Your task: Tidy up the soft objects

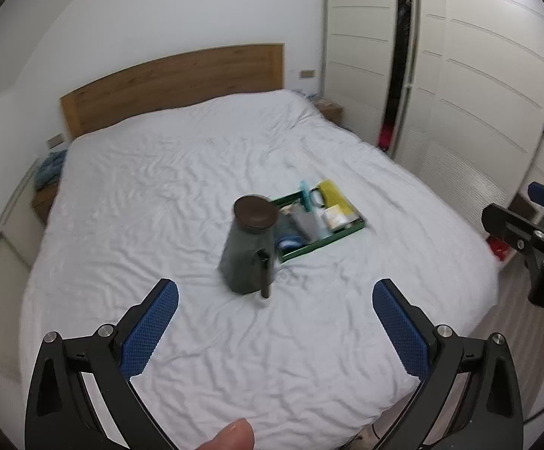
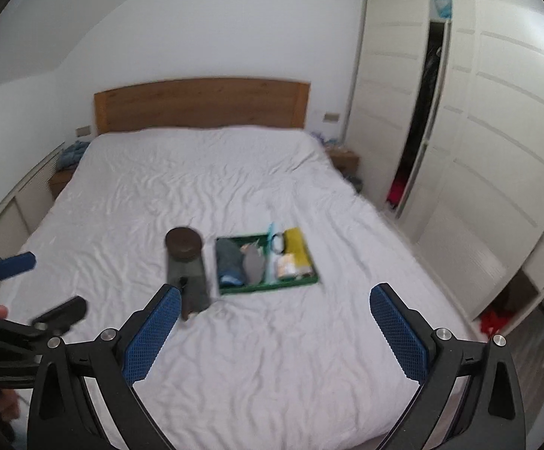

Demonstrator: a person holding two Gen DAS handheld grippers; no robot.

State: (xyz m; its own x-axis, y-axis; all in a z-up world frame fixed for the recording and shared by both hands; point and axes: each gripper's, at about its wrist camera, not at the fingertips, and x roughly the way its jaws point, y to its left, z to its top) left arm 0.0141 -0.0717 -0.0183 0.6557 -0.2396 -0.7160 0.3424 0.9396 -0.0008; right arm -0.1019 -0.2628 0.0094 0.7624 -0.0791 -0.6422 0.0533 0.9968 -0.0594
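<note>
The left gripper (image 1: 275,300) is hovering above the foot of the bed, its blue-padded jaws spread wide with nothing between them; the right gripper (image 2: 275,305) is hanging alongside, equally wide and empty. Mid-bed, on the wrinkled white sheet (image 1: 182,172), a green tray (image 1: 318,242) is lying packed with soft items: a blue folded cloth (image 2: 230,262), a grey piece, a yellow one (image 2: 298,245), all blurred. Just beside its left edge a dark green container (image 1: 247,251) with a brown lid is standing upright.
</note>
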